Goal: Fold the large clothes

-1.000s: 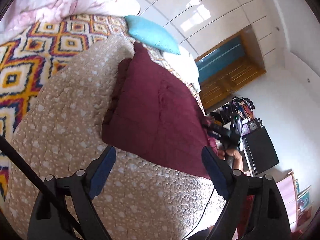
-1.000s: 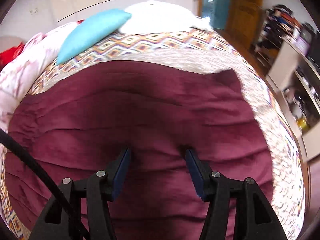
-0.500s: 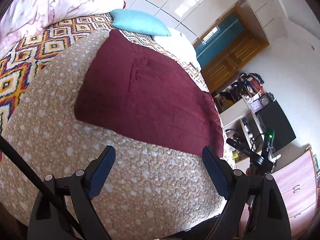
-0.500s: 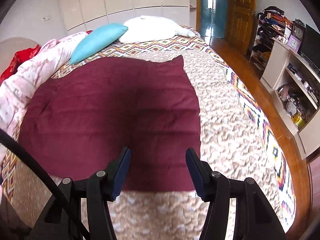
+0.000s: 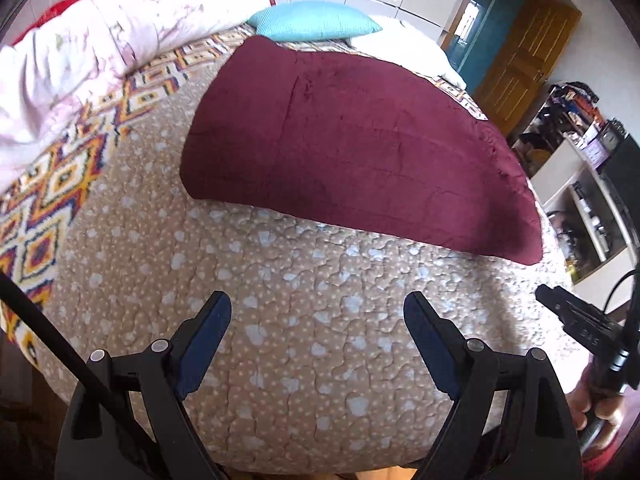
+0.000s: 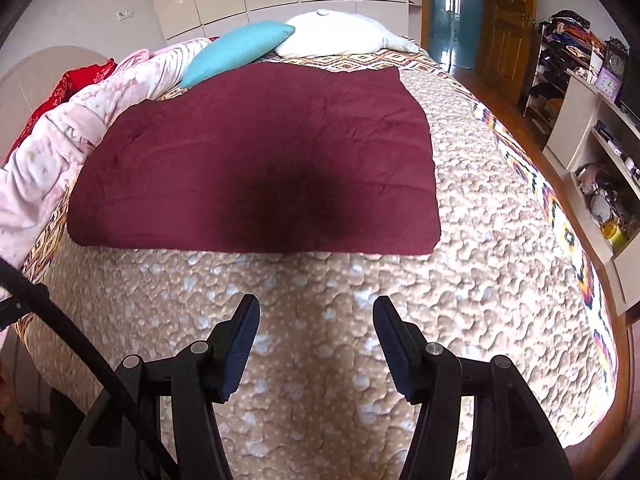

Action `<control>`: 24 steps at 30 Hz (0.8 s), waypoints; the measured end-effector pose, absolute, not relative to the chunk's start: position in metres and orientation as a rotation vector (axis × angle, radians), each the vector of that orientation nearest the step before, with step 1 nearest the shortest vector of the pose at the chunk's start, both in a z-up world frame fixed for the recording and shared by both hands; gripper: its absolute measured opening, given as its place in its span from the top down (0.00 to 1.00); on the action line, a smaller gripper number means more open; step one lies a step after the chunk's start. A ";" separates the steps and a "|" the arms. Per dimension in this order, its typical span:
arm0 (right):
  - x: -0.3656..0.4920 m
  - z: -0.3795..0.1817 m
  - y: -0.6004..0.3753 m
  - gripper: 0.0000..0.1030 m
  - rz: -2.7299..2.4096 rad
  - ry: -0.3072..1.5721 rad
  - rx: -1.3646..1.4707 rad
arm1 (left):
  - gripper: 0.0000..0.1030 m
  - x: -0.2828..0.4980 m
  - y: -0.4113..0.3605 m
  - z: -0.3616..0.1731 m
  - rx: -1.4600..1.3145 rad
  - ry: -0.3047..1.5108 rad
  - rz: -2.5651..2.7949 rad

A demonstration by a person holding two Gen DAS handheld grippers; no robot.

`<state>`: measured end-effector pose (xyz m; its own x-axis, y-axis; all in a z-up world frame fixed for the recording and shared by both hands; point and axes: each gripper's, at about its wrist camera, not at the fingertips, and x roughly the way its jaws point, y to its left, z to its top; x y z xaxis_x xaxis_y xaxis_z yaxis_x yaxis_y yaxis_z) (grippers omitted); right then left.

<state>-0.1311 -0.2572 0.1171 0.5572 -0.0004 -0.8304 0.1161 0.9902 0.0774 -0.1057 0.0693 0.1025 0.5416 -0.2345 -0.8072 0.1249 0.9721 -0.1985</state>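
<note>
Left gripper [image 5: 316, 316] hangs with jaws spread wide, holding nothing, above the beige quilt [image 5: 280, 320], and the maroon blanket [image 5: 360, 136] lies flat just beyond it. Right gripper [image 6: 316, 320] is likewise parted and empty, short of the maroon blanket's near edge. The risk, as I judge it: the blanket looks thick, so a shallow bite could catch only its top layer, or pinch the quilt beneath too.
</note>
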 end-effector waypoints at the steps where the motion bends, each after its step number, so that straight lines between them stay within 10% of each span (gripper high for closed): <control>1: -0.133 0.116 -0.255 0.39 -0.067 0.978 0.126 | 0.16 -0.109 0.068 0.104 -0.109 0.960 -0.202; 24: -0.154 0.100 -0.217 0.37 -0.102 0.947 0.045 | 0.16 -0.148 0.050 0.122 -0.033 0.790 -0.181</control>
